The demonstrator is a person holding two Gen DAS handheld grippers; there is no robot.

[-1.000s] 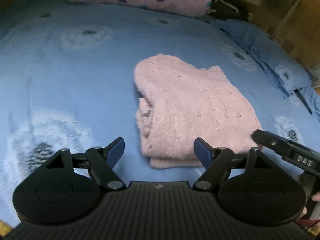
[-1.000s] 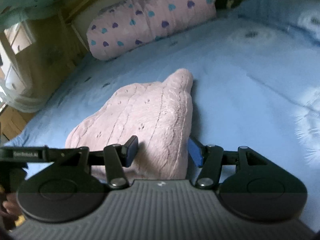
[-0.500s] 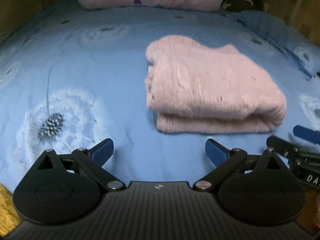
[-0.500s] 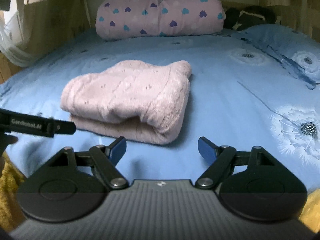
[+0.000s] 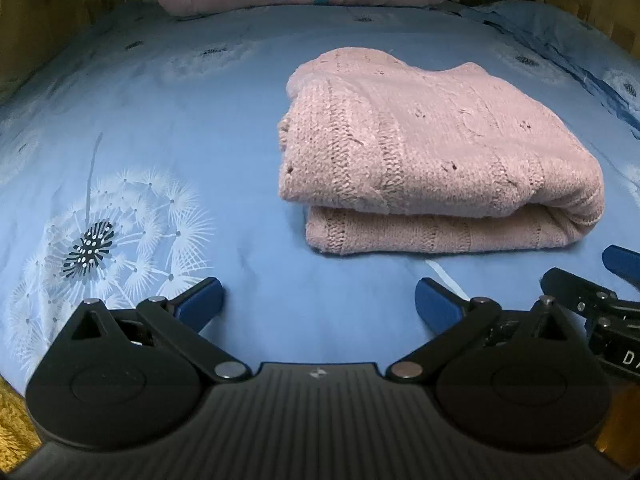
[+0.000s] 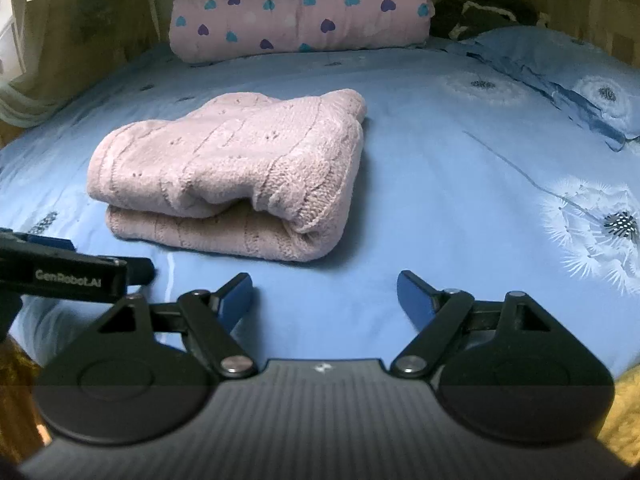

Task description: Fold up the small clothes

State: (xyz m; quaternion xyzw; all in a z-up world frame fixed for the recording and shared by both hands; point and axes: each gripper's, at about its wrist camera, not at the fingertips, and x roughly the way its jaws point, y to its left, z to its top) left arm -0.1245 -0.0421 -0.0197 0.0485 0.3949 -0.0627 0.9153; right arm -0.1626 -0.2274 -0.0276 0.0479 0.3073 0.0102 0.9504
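The left gripper (image 5: 318, 304) has its jaws wide apart and holds nothing. The pink sweater (image 5: 432, 160) lies folded in two layers on the blue bedsheet (image 5: 160, 120), so the folding seems finished. The right gripper (image 6: 325, 297) is also spread, empty.

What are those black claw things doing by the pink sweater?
A person holds two grippers for folding clothes. The pink sweater lies folded on the blue bedsheet. The left gripper and the right gripper are both open, hold nothing, and sit short of the sweater without touching it.
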